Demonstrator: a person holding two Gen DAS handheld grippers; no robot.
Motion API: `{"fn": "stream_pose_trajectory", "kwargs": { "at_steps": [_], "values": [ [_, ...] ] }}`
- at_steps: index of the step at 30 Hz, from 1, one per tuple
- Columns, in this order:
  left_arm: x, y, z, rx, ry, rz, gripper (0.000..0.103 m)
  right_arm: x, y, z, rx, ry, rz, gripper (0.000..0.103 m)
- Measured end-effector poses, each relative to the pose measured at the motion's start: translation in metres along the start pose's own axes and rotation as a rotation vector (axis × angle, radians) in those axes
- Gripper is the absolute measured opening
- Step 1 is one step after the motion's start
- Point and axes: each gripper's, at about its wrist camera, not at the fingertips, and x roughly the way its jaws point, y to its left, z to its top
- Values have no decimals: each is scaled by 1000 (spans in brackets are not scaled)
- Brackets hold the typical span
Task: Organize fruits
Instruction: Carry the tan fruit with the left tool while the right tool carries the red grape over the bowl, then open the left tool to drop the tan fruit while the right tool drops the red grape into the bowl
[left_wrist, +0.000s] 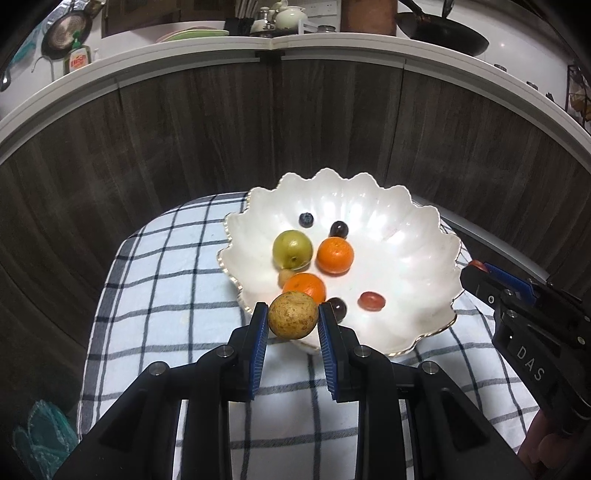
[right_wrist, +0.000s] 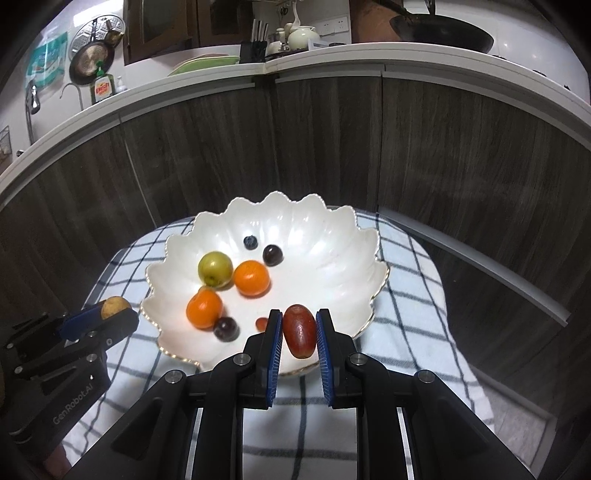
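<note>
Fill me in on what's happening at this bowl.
A person holds tongs in each hand over a scalloped white bowl on a checked cloth. The left tongs grip a round speckled brown fruit; the right tongs grip an oblong dark red fruit. Two oranges, a green fruit and several small dark ones lie in the bowl.

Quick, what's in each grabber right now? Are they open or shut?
Left gripper: shut on the speckled brown fruit.
Right gripper: shut on the red oblong fruit.

Dim room; overhead light glares off the white bowl (left_wrist: 406, 229); fisheye bends and darkens edges
</note>
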Motion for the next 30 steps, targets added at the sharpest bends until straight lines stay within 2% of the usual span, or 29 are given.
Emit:
{"fn": "stream_pose_trajectory", "kwargs": {
  "at_steps": [16, 27, 29, 30],
  "values": [
    [32, -19, 24, 22, 20, -37, 27, 20, -15, 18, -3, 7, -20, 20],
    [50, -23, 25, 22, 55, -59, 27, 40, -19, 24, 8, 40, -20, 20],
    [51, -21, 25, 10, 62, -69, 29, 43, -19, 24, 10, 46, -18, 20],
    [52, -20, 25, 8, 63, -67, 33, 43, -19, 24, 10, 45, -21, 20]
  ]
}}
